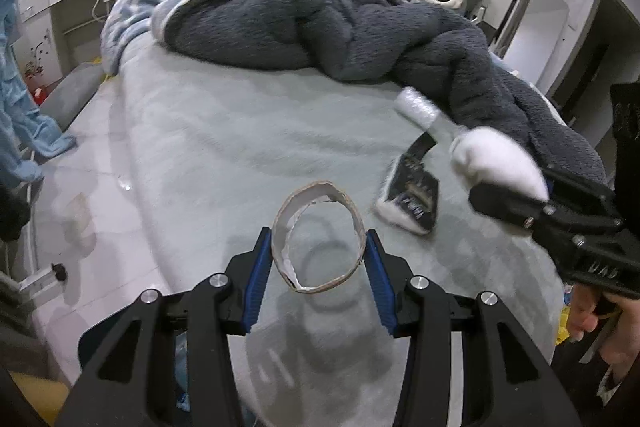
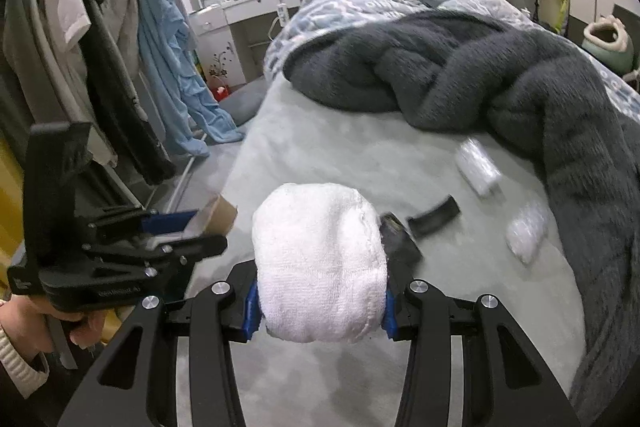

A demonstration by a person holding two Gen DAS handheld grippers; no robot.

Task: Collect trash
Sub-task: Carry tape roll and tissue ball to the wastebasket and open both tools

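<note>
While the bed [image 1: 240, 147] ahead of me holds a grey blanket [image 1: 340, 27], two bubble-wrap wads [image 2: 478, 167] and a dark wrapper [image 1: 412, 195] left to collect, my right gripper [image 2: 320, 307] is clamped on a white tissue wad [image 2: 320, 259] and my left gripper [image 1: 318, 259] pinches a cardboard ring [image 1: 318, 239].

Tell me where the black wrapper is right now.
The black wrapper lies on the bed, right of centre in the left wrist view, just beyond the cardboard ring and below the grey blanket.
</note>
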